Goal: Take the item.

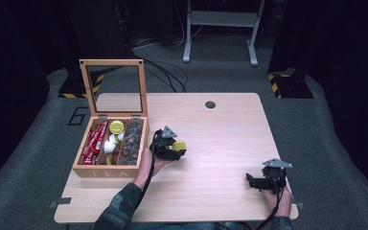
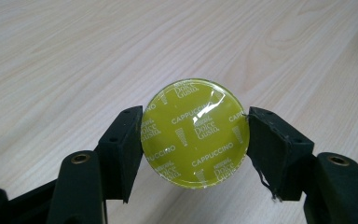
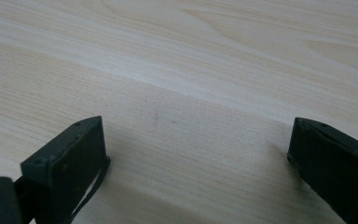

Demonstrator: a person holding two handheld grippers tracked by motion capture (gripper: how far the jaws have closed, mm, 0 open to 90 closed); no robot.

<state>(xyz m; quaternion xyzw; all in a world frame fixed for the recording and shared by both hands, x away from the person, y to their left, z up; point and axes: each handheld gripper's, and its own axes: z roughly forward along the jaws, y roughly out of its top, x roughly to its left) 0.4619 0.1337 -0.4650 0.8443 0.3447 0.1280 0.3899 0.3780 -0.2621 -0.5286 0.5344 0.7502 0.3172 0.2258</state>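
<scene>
While the yellow-green coffee capsule [image 2: 195,134] is clamped by its rim between the pads of the left gripper [image 1: 171,146], just right of the wooden tea box [image 1: 111,168] and over bare table [image 1: 220,139], the squeeze is best kept even and the foil lid level. The right gripper [image 3: 198,154] is held open, empty, near the table's front right corner, well apart.
</scene>
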